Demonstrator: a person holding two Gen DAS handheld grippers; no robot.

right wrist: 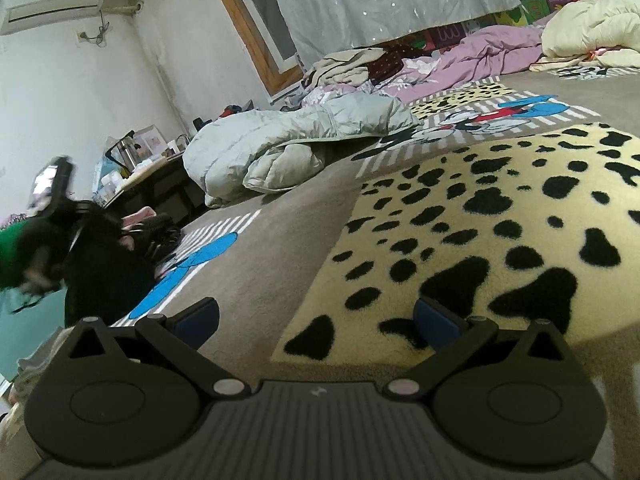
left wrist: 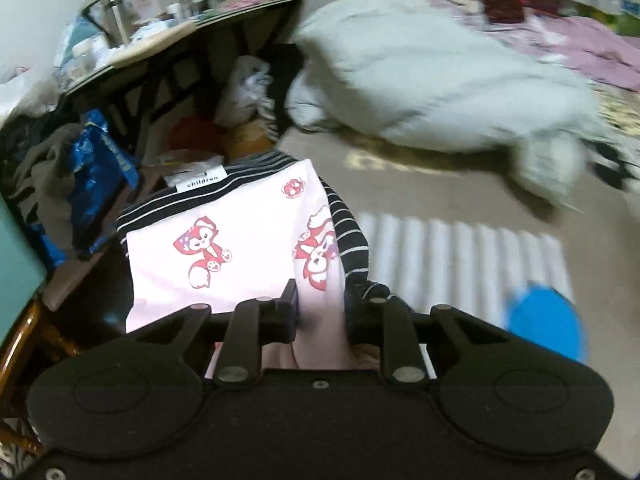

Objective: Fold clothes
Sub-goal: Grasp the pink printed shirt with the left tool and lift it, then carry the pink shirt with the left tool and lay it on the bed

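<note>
A folded pink children's garment (left wrist: pixel 236 240) with red fox prints and black-and-white striped trim hangs in front of the left wrist camera. My left gripper (left wrist: pixel 320 312) is shut on its near edge, the pink cloth bunched between the two fingers. A striped sleeve (left wrist: pixel 350 236) droops on the garment's right side. My right gripper (right wrist: pixel 316 316) stands open low over the carpet (right wrist: pixel 272 248), with nothing between its fingers. Far left in the right wrist view, the other gripper (right wrist: pixel 52 196) and the garment (right wrist: pixel 144 216) show as a dark blur.
A pale grey padded jacket (left wrist: pixel 432 72) lies crumpled on the carpet beyond the garment. A cluttered low table (left wrist: pixel 168 36) and a blue bag (left wrist: pixel 100 172) stand left. Pink bedding (right wrist: pixel 480 56) and a cream quilt (right wrist: pixel 592 24) lie at the back. A spotted yellow patch (right wrist: pixel 500 220) of the carpet spreads right.
</note>
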